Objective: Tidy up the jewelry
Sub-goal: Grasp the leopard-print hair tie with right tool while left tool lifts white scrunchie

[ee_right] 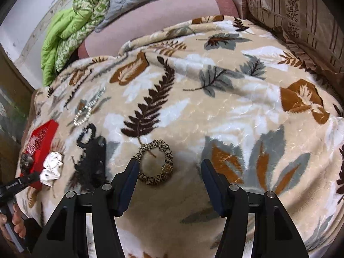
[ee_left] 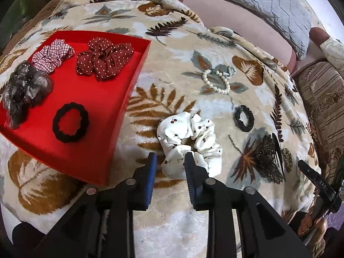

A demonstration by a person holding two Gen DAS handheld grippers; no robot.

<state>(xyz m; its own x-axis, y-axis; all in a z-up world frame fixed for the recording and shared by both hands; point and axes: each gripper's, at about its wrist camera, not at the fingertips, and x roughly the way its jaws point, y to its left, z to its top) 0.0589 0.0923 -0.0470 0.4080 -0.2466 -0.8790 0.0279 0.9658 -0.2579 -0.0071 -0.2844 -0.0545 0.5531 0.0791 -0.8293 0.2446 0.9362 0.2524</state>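
A red tray (ee_left: 120,99) lies on the leaf-print blanket and holds a grey scrunchie (ee_left: 23,92), a checked one (ee_left: 51,56), a dotted maroon one (ee_left: 103,61) and a black hair tie (ee_left: 70,125). My left gripper (ee_left: 169,158) is open, its jaws astride the near edge of a white cherry-print scrunchie (ee_left: 189,139). A pearl bracelet (ee_left: 217,80), a dark hair tie (ee_left: 244,118) and a leopard comb clip (ee_left: 272,159) lie to the right. My right gripper (ee_right: 169,166) is open above a leopard-print hair tie (ee_right: 155,163).
In the right wrist view, a sparkly bracelet (ee_right: 83,114), a black clip (ee_right: 87,138), the tray (ee_right: 40,142) and the white scrunchie (ee_right: 51,167) lie left. A green quilt (ee_right: 71,28) and pillows (ee_right: 301,17) border the blanket.
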